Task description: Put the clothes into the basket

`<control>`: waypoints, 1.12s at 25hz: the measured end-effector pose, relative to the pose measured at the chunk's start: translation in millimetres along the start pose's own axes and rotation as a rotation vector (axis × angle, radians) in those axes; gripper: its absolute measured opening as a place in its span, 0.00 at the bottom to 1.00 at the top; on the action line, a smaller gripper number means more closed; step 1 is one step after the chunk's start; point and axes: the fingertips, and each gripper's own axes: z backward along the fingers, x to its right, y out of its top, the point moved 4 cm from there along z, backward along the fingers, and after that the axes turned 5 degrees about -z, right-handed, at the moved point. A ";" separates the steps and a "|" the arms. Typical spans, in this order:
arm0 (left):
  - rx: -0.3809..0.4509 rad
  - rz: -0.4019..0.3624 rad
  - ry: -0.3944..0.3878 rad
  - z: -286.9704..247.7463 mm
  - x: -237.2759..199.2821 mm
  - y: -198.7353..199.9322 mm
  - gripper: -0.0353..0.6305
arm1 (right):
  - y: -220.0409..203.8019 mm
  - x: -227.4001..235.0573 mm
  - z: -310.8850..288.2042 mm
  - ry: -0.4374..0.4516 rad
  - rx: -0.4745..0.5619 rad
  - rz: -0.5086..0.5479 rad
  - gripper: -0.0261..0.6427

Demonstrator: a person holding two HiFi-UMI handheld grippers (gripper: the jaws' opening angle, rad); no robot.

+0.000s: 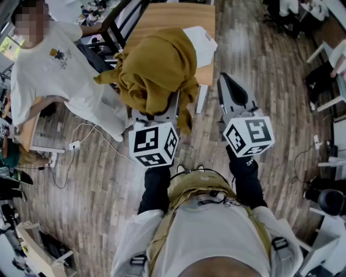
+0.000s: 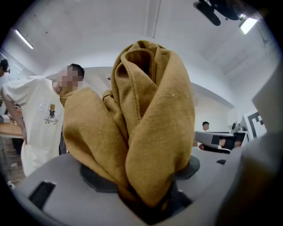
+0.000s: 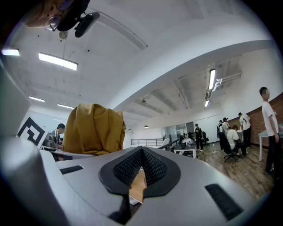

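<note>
A mustard-yellow garment (image 1: 157,67) hangs bunched from my left gripper (image 1: 157,111), held up in the air over the near edge of a wooden table (image 1: 167,16). In the left gripper view the cloth (image 2: 150,119) rises in thick folds from between the jaws, which are shut on it (image 2: 146,181). A white basket (image 1: 201,44) stands on the table just right of and behind the garment. My right gripper (image 1: 227,82) is raised beside it, shut with nothing between its pads (image 3: 140,164). The right gripper view shows the garment (image 3: 93,129) at its left.
A person in a white T-shirt (image 1: 51,70) stands close on the left, next to the table. A cable and plug (image 1: 74,145) lie on the wooden floor. Chairs and desks (image 1: 324,81) stand at the right. More people (image 3: 230,137) are far across the room.
</note>
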 end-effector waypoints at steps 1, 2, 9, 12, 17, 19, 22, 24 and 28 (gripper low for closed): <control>0.001 0.000 0.002 -2.1 -0.1 -1.4 0.51 | -1.1 1.2 -1.6 0.002 0.001 0.002 0.07; 0.001 0.001 0.003 -4.0 -0.2 -2.6 0.51 | -2.0 2.4 -3.1 0.004 0.002 0.004 0.07; -0.006 0.001 0.006 -5.4 -2.4 -9.3 0.51 | -7.5 4.5 -2.6 -0.004 0.000 0.006 0.07; -0.013 0.005 0.008 -5.4 -7.7 -12.0 0.51 | -10.8 2.4 -4.6 -0.010 -0.007 0.004 0.07; -0.020 0.010 0.004 -7.2 -14.9 -13.7 0.51 | -12.8 -4.6 -10.6 -0.008 -0.011 0.016 0.07; -0.022 0.008 0.002 -6.4 -16.2 -14.3 0.51 | -13.5 -6.8 -10.4 -0.011 -0.010 0.020 0.07; -0.027 0.008 -0.001 -3.2 -18.7 -18.1 0.51 | -17.6 -10.9 -9.1 -0.014 -0.012 0.020 0.07; -0.033 0.012 -0.006 -1.7 -22.4 -22.0 0.51 | -22.2 -14.7 -9.8 -0.017 -0.020 0.018 0.07; -0.039 0.016 -0.019 1.1 -35.3 -26.6 0.51 | -32.1 -25.7 -15.4 -0.028 -0.034 0.016 0.07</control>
